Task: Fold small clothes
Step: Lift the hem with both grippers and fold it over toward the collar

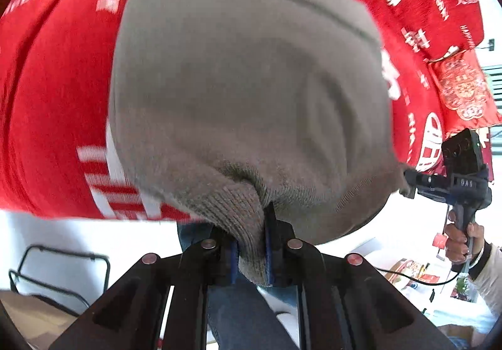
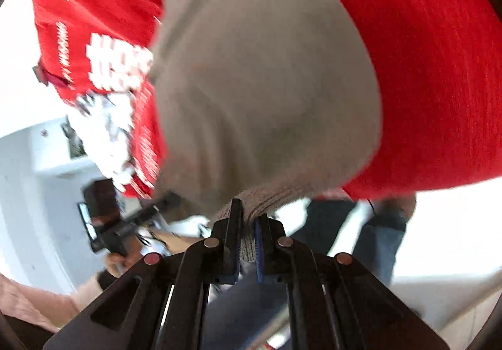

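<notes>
The matte black left gripper (image 1: 251,243) has blue pads and 4 round metal screws. The right hand (image 1: 461,240) shows bare skin, a cream sleeve and a black cuff.

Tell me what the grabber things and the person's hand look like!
Each gripper, left and right, is black plastic with two flat fingers lined with blue pads, plus round silver and reddish bolts. From the left wrist view, the right one has a pistol handle, a boxy black camera and a thin black cable. The right hand wears a cream sleeve with a dark cuff.
</notes>
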